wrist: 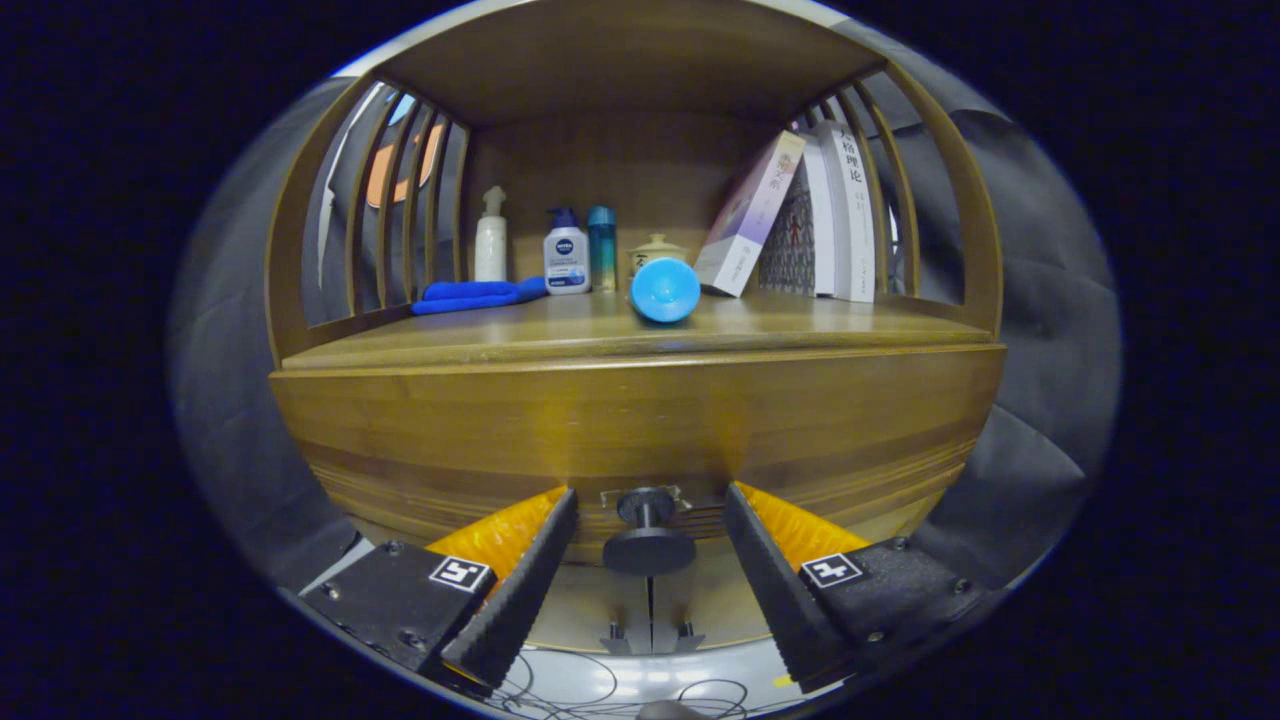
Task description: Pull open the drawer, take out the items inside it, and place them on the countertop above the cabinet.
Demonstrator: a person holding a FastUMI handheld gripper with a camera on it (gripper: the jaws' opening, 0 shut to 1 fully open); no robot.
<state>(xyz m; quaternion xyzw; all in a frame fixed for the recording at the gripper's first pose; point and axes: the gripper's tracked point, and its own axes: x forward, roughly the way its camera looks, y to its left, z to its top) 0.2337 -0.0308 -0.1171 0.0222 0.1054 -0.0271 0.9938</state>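
The brown wooden drawer (640, 420) is closed, with a small dark round knob (648, 535) on its front. The gripper (648, 540) has its fingers wide apart, one on each side of the knob, not touching it. Above the drawer, on the wooden countertop (850, 325), lie a blue round cup (664, 290) on its side, a blue cloth (475, 295), bottles (566, 250) and leaning books (800, 215).

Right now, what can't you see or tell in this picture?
- Inside the drawer: hidden by its shut wooden front, gripper view.
- The little jar: lower part hidden by the blue cup lying in front.
- The far books: partly covered by the leaning box.
- The gripper: open around the knob, touching or not unclear.
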